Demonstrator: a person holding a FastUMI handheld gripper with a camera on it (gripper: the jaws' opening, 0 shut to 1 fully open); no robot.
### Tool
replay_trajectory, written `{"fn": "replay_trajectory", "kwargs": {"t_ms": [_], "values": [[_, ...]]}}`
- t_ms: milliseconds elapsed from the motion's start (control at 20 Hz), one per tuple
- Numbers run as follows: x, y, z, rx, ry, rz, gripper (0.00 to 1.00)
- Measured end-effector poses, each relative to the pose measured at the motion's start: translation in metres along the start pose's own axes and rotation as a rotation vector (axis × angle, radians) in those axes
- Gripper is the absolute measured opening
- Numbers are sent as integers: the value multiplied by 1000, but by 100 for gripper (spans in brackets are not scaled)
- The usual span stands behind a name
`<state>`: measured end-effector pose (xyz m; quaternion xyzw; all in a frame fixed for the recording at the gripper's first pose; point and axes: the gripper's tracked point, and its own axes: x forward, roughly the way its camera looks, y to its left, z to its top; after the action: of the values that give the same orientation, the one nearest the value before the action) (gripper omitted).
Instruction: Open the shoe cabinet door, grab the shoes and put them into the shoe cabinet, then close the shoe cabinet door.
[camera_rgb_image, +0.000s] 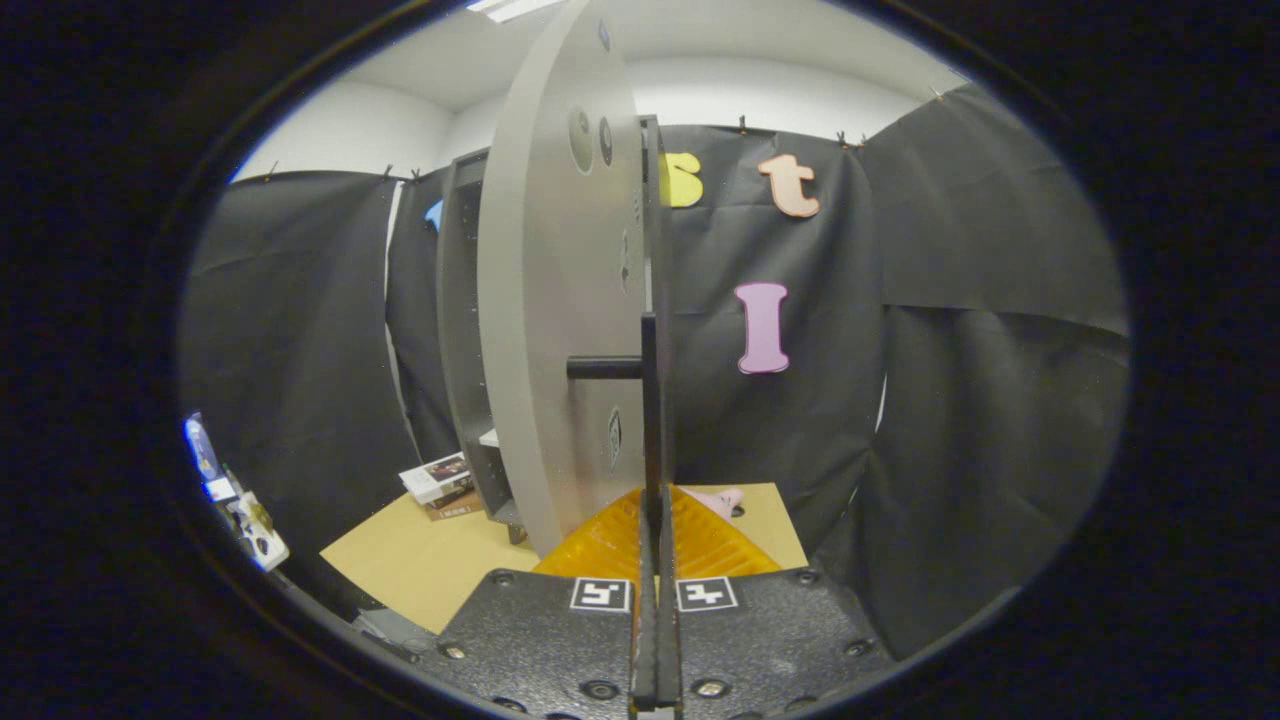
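The grey cabinet door (550, 300) stands open and I see it nearly edge-on, just ahead of the fingers. Its black handle bar (649, 400) runs upright, joined to the door by a short peg (603, 367). My gripper (655, 520) is shut on the lower part of that handle bar, with one finger on each side of it. To the left behind the door is the dark cabinet body (462, 300) with a shelf inside. A pink shoe (722, 499) lies on the tan board (430, 560) just beyond the right finger, mostly hidden by it.
A small stack of books or boxes (440, 480) lies on the tan board at the foot of the cabinet. Some small packaged items (235, 500) sit lower left, off the board. Black cloth walls close in the booth all around.
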<state>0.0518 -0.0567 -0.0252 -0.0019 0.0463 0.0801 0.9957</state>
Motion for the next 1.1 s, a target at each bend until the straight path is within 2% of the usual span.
{"fn": "replay_trajectory", "kwargs": {"t_ms": [200, 300, 400, 650, 750, 900, 950, 1000, 1100], "values": [[-4, 1, -1, 41, 14, 9, 4], [-11, -3, 3, 58, 9, 15, 7], [-28, -10, -1, 52, 3, -21, 12], [-69, 0, -17, 26, 6, -100, 75], [-80, 18, -31, 37, 19, -109, 84], [-80, 60, -59, 77, 15, -102, 89], [-75, 75, -72, 72, 30, -98, 97], [-69, 89, -86, 58, 42, -97, 100], [-51, 121, -110, 37, 53, -85, 100]]}}
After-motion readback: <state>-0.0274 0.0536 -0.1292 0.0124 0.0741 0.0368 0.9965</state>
